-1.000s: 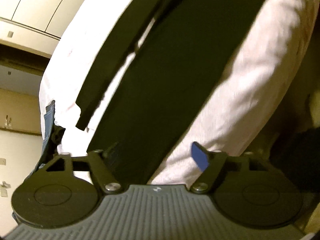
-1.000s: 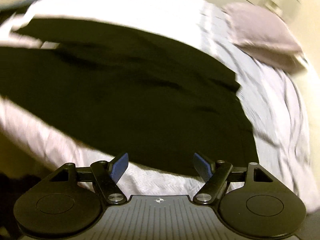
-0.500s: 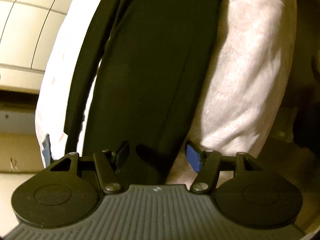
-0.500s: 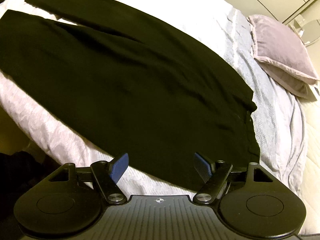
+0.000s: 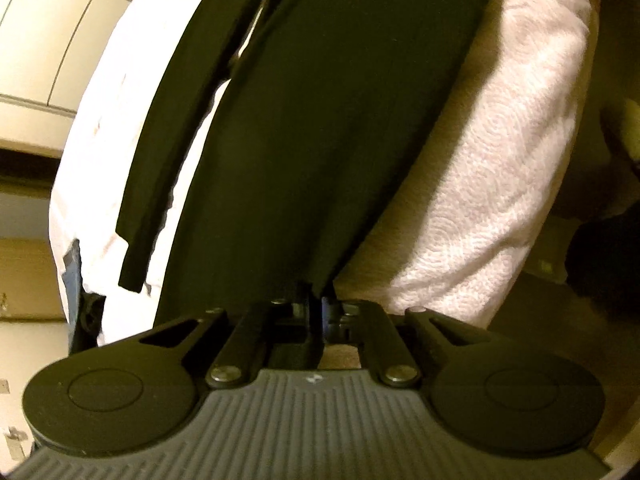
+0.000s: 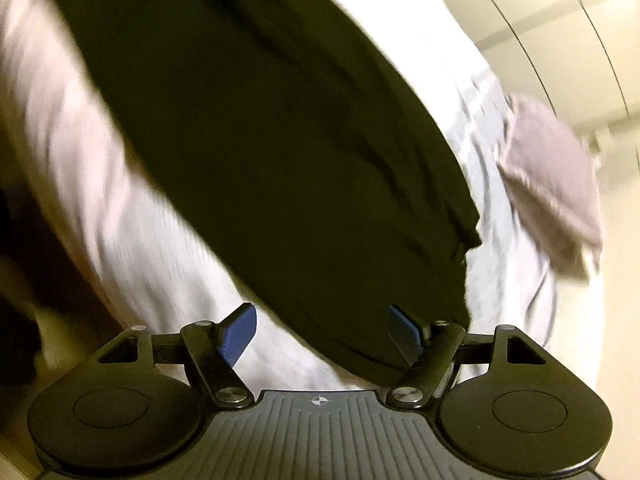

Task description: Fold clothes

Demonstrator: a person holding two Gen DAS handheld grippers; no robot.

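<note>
Gripping, left view: the left gripper (image 5: pixel 316 312) is clamped on the hem of the black trousers (image 5: pixel 332 120), spread long on the bed (image 5: pixel 500 160).
Right view: the right gripper (image 6: pixel 322 334) stands apart at the waist end.
Progress: no fold visible; folding remains.

The left claw (image 5: pixel 316 312) has its two fingers drawn together until they nearly meet, with a hem of dark cloth pinched between them, and its linkage bars are folded inward. The right claw (image 6: pixel 322 330) stands with its blue pads (image 6: pixel 237 334) spread wide apart, gripping nothing; that view is blurred.
</note>
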